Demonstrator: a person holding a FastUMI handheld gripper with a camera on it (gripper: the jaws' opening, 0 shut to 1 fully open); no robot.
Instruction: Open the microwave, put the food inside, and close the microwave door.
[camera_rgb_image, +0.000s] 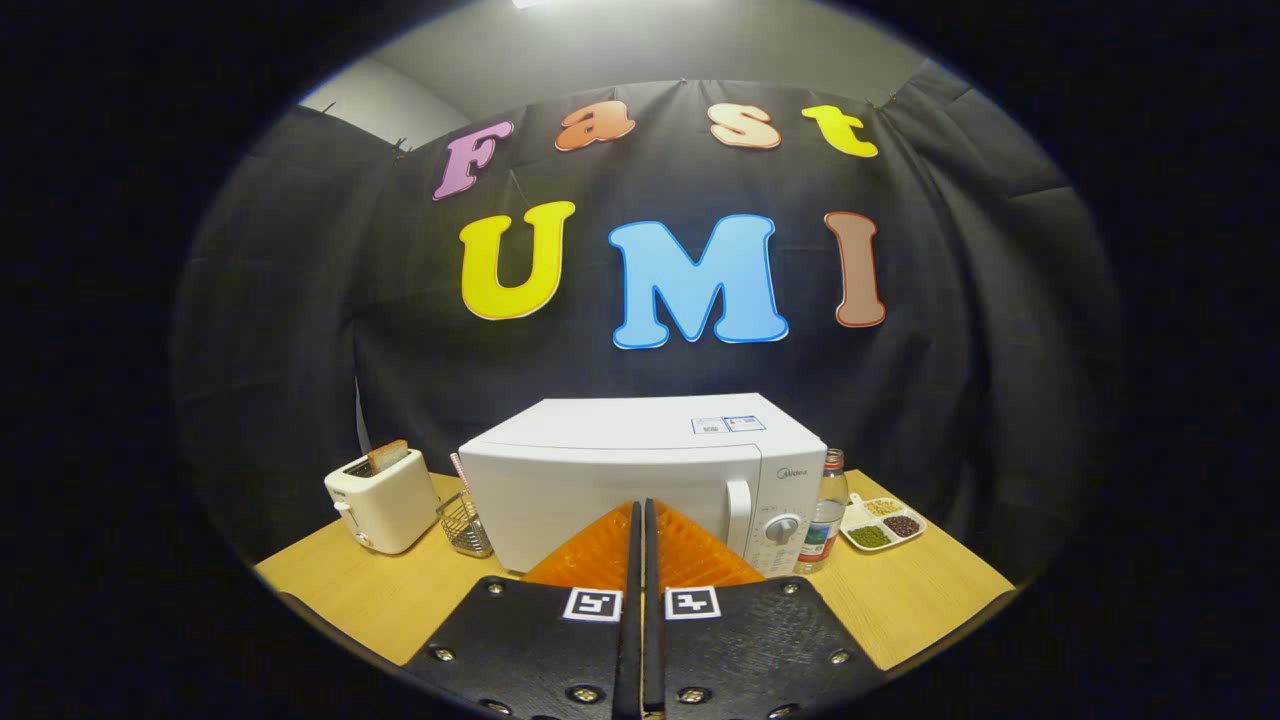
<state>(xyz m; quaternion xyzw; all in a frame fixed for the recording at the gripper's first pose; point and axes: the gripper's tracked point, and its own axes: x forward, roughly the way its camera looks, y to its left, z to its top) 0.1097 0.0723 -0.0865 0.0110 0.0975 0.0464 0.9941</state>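
- Facing the microwave (640, 480) from the gripper view, the gripper (641, 520) has its fingers pressed together with nothing between them, pointing at the closed door.
- Judging by the shut door, the opening step has not begun; the vertical door handle (738, 515) sits just beyond the fingers and to their right, beside the control dial (782, 527).
- Next move likely calls for parting the fingers and reaching the handle.
- What the food is, I cannot tell; a sectioned dish (884, 524) of beans lies right of a bottle (828, 512).
- A toaster (382, 497) and wire basket (466, 524) crowd the left; the table (350, 590) in front offers swing room.
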